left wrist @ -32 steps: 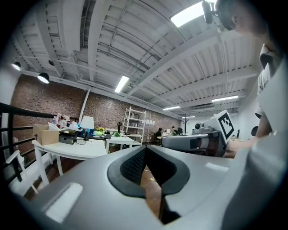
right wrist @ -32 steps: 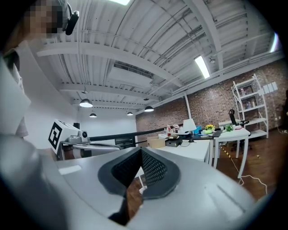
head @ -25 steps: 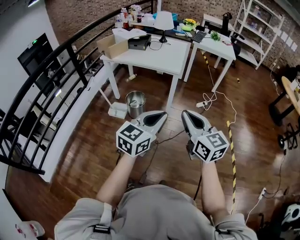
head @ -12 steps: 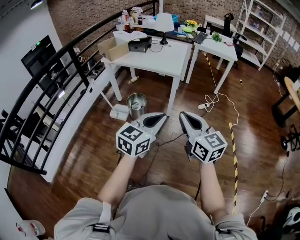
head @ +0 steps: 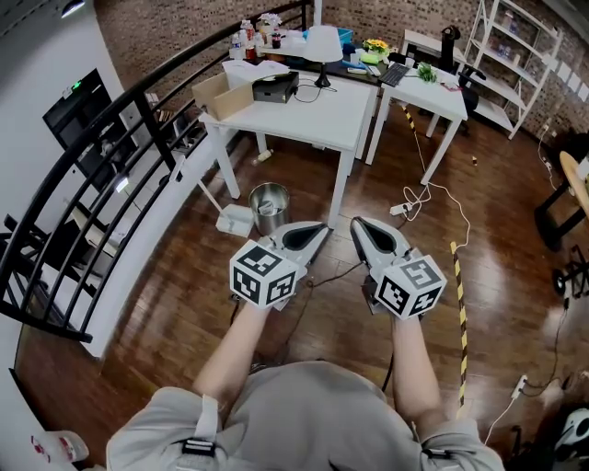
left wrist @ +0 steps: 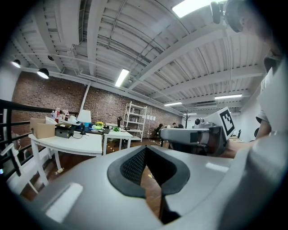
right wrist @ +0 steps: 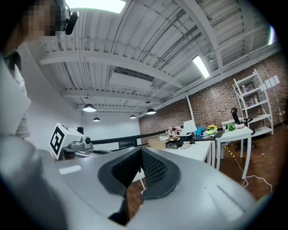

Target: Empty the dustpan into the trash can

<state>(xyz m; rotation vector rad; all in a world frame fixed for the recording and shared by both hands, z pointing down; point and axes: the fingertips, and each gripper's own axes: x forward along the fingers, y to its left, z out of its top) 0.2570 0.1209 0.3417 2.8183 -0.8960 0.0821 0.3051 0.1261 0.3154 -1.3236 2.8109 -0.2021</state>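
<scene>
Little has moved: left tongs and right tongs stay side by side, both closed and empty. Dustpan sits just beside trash can on the floor ahead.

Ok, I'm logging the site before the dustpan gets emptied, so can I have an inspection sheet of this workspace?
Surface: glossy wooden floor.
Job's things: white dustpan on the floor beside the metal trash can, by the white table; untouched.
Clutter: cardboard box, black case and lamp on that table.
Grippers: left gripper and right gripper both shut, empty, side by side.
Cables: white cord and power strip on the floor; striped tape nearby.
Surroundings: black railing, brick wall, shelving.
</scene>
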